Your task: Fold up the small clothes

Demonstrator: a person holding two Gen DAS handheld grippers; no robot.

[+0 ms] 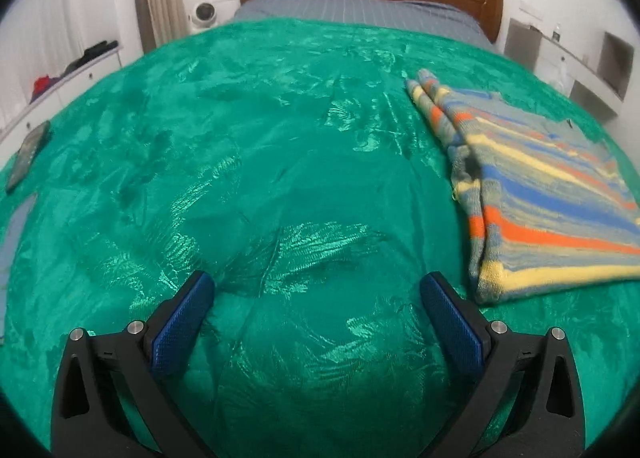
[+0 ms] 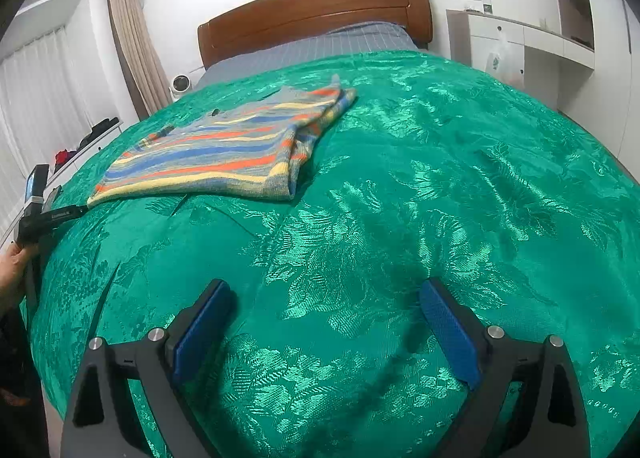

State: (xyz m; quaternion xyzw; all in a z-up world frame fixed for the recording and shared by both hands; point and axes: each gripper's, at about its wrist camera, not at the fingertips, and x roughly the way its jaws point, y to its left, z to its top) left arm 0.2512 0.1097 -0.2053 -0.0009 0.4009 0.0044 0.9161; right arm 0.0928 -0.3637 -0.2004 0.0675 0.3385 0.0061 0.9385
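Fingers of the left gripper (image 1: 316,294) are spread wide over the green bedspread (image 1: 240,138), empty; the striped knit garment (image 1: 540,194) lies folded on the bed beside them. The right gripper (image 2: 324,304) gapes empty too. Seemingly folded; pinch both near corners evenly if another fold is needed.

Both views are bright and evenly lit, with soft indoor light from above. The green bedspread (image 1: 260,130) shines in patches where its sheen catches the light. A dark, soft shadow lies on it near the gripper fingers (image 2: 202,328). Strong fisheye bending curves the bed, and the corners are black. Focus is fairly sharp, a little soft at the edges.
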